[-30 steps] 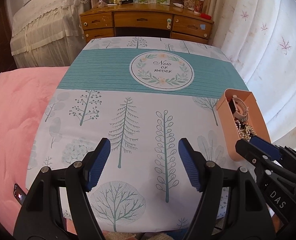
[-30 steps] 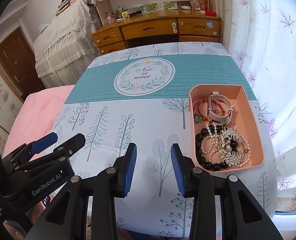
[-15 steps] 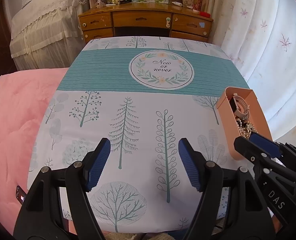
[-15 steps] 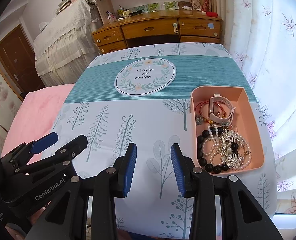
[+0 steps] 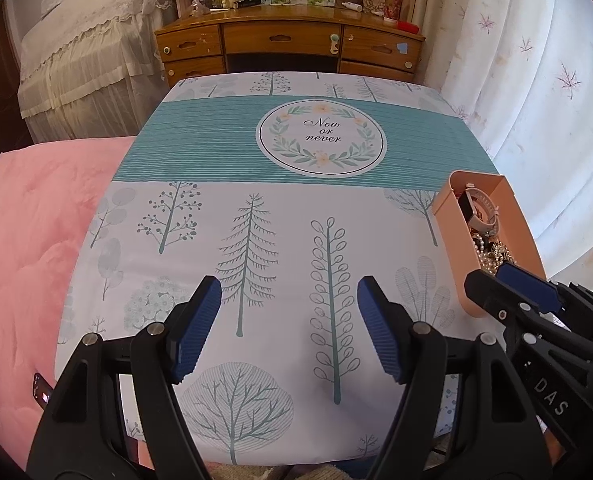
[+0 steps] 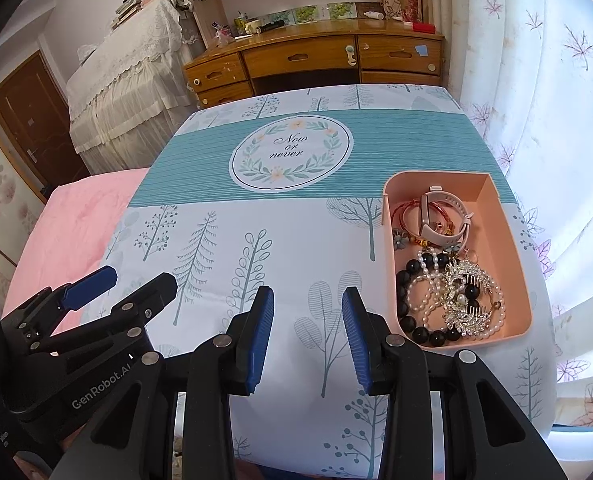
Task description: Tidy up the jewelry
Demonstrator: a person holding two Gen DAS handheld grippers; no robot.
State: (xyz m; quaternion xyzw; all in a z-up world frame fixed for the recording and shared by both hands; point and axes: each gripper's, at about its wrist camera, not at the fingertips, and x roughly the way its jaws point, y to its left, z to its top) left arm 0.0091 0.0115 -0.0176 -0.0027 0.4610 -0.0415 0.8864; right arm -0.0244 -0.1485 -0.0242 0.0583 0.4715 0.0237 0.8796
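1. The right hand-held gripper (image 6: 307,334) hangs over the near part of the table (image 6: 296,240) with its jaws parted and nothing between them. It sits just left of the pink tray (image 6: 514,248), near that tray's near-left corner, which looks like a ready stance for reaching in.
2. The left hand-held gripper (image 5: 288,332) also has its jaws spread wide and holds nothing. It is further left of the pink tray, over bare printed cloth, probably kept clear so the right one can work.
3. All the jewelry lies inside the pink tray. A pale watch (image 6: 444,218) and red cord bangles (image 6: 406,216) are at the far end; a black bead bracelet (image 6: 410,300), a pearl strand (image 6: 426,296) and a rhinestone hair comb (image 6: 468,304) are heaped at the near end.
4. The near-end pieces overlap and look tangled, so lifting one would likely drag its neighbours. The tray's wall also stands between the right jaws and the heap.
5. Left of the tray the table is spread with a tree-print cloth with a round "Now or never" emblem (image 6: 291,153). Beyond it stands a wooden desk (image 6: 316,60); a pink bed (image 5: 28,248) lies far left.
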